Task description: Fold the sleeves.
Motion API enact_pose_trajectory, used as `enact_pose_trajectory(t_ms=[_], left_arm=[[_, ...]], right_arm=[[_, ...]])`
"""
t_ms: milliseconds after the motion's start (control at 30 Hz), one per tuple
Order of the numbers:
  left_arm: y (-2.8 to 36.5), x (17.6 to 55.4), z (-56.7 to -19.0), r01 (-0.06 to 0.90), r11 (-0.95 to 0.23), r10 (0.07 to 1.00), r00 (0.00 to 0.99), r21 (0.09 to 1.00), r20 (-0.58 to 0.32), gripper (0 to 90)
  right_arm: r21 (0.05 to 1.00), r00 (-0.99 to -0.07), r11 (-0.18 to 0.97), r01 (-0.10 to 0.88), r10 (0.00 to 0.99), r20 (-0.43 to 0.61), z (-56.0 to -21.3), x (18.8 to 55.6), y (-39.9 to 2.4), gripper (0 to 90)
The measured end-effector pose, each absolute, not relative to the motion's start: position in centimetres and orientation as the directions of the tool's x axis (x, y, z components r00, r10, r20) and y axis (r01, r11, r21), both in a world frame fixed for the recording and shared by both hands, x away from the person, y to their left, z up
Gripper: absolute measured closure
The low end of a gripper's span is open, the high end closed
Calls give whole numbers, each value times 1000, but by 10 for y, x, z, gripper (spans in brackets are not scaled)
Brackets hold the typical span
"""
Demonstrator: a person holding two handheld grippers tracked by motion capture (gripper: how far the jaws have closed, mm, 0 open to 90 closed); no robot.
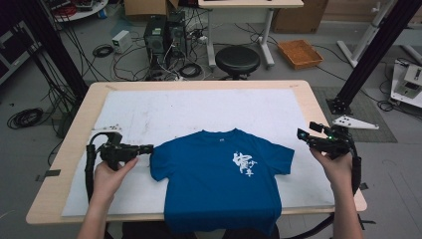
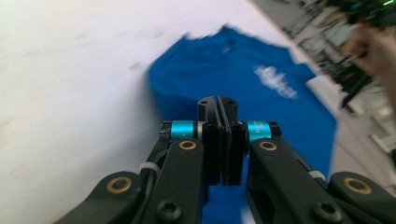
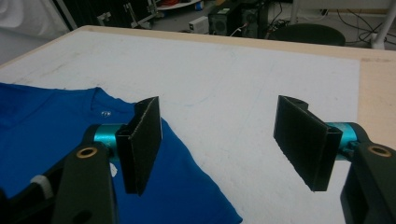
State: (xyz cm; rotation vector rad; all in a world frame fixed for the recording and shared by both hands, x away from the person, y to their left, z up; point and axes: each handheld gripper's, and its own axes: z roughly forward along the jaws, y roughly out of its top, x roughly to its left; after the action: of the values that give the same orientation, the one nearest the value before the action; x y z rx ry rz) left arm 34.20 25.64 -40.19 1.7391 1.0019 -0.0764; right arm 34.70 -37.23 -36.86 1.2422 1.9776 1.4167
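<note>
So in the high view a blue t-shirt [image 1: 219, 181] lies flat at the lower middle of the frame on a white mat [image 1: 149, 112], hem hanging over the near table edge. The left gripper [image 1: 148, 149] sits at its left sleeve, the right gripper [image 1: 302, 134] off the right sleeve. Left gripper view: jaws pressed together, whether cloth is pinched I can't tell. Right gripper view: jaws wide apart, nothing between them, shirt at lower left
</note>
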Motion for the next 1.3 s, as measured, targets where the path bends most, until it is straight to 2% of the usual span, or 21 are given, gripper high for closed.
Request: enact_pose_trajectory(t_ms=[33,67,133,167,300,500,567,633,700,733,767,800,833,867,900,933,967,1167,1300], left_arm=[[237,343,-394,639,-70,565,658,766,-497,885],[237,343,-394,639,-70,565,658,766,-497,885],[206,348,-392,655,-49,521,660,754,-541,885],[206,348,-392,655,-49,521,660,754,-541,885],[156,362,-402,686,-94,518,652,721,-553,885],[123,377,-419,696,-130,537,649,707,-540,883],[120,381,-424,678,-120,531,661,725,-530,736],[121,382,-424,665,-102,538,663,740,-521,656],[126,379,-418,627,-99,550,681,772,-483,633],[130,376,-414,605,-97,554,692,790,-462,574],[135,373,-410,579,-95,561,703,810,-437,569],[141,369,-405,547,-105,572,716,831,-399,569],[147,364,-401,514,-119,596,721,849,-353,540],[161,355,-396,451,-156,648,718,879,-253,519],[161,355,-396,451,-156,648,718,879,-253,507],[177,348,-394,416,-178,691,698,892,-188,498],[186,346,-395,408,-181,706,688,895,-171,496],[222,338,-406,426,-147,731,655,893,-193,481],[222,337,-412,449,-167,706,676,878,-211,485]], right_arm=[[901,-522,88,424,837,164,-368,346,-372,325],[901,-522,88,424,837,164,-368,346,-372,325],[904,-525,91,417,836,158,-366,346,-371,327],[904,-524,92,419,837,158,-366,346,-370,327],[902,-523,95,420,838,155,-366,346,-370,327],[901,-518,103,422,842,147,-368,347,-370,331],[895,-512,108,432,847,145,-370,348,-370,333],[892,-512,111,437,846,146,-372,349,-370,338],[890,-512,112,441,846,147,-373,349,-370,346],[883,-508,117,455,848,149,-374,350,-370,411],[877,-499,120,465,854,148,-375,350,-369,433],[877,-499,120,465,854,148,-375,350,-369,433],[865,-497,126,486,854,155,-378,352,-369,476],[856,-492,134,499,857,153,-380,352,-369,493],[846,-490,139,514,857,157,-382,353,-368,506],[838,-491,144,527,856,161,-384,354,-368,517],[828,-489,150,540,857,164,-386,355,-368,528],[779,-480,170,603,858,184,-403,361,-369,579],[772,-470,175,612,865,176,-408,363,-367,589]])
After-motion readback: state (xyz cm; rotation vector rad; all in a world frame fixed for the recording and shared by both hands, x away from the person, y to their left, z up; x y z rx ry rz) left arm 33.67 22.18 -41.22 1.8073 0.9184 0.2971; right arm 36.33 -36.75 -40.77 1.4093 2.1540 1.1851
